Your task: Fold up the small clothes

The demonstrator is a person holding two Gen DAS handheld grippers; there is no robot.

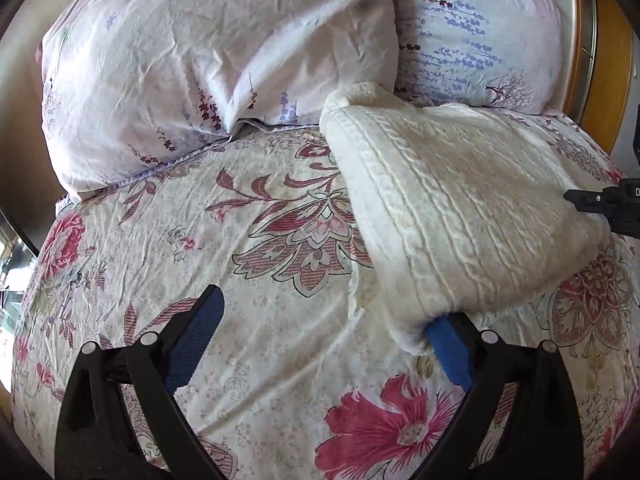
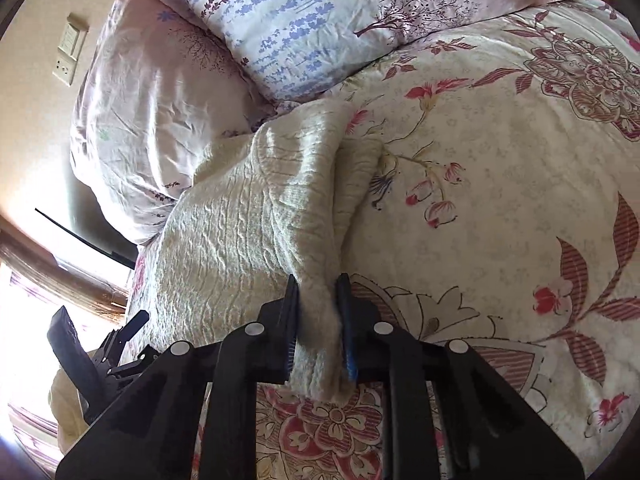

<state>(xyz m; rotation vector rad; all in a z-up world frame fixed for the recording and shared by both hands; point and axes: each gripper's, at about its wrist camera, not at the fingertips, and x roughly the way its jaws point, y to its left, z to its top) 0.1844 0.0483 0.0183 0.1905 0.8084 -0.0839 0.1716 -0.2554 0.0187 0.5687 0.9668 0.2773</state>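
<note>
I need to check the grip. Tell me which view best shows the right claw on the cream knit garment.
Right wrist view: the right claw pinches a fold of the cream knit garment between its pads. The left wrist view shows only its tip at the garment's edge.

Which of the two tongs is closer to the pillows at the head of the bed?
Hard to say. The right tongs pinch one edge of the cream sweater; the left tongs stand open at its opposite corner. Both sit about equally short of the pillows.

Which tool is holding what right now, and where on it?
Right tool pinches a bunched edge of the cream knit garment. Left tool is open, holding nothing; one pad touches the garment's corner.
</note>
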